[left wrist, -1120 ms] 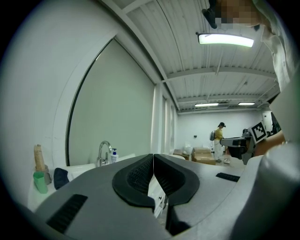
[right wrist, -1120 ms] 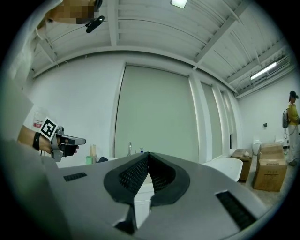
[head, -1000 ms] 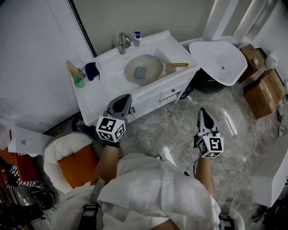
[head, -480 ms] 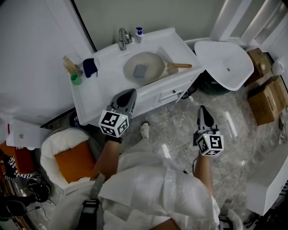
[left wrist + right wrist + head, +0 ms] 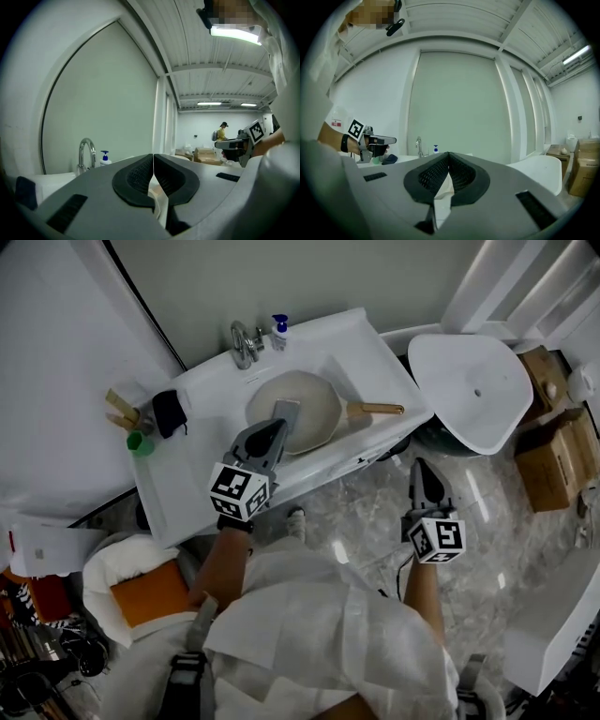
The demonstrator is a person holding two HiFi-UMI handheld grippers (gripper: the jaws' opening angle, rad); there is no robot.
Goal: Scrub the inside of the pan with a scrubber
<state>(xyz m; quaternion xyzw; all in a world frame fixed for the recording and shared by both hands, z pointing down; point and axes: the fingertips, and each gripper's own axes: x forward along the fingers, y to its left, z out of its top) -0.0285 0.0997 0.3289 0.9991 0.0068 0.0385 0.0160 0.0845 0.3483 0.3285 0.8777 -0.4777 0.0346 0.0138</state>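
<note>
Both forearms reached forward and level. The left gripper (image 5: 269,432) pointed toward one o'clock and the right gripper (image 5: 424,470) toward twelve, each with its jaws pressed together.

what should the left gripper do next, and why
Probably open the left gripper and bring it down onto the scrubber, which lies untouched inside the pan. Its jaws are together and empty, and in the head view its tip shows at the pan's near rim. The right gripper, also shut, hangs over the floor, farther from the pan.
</note>
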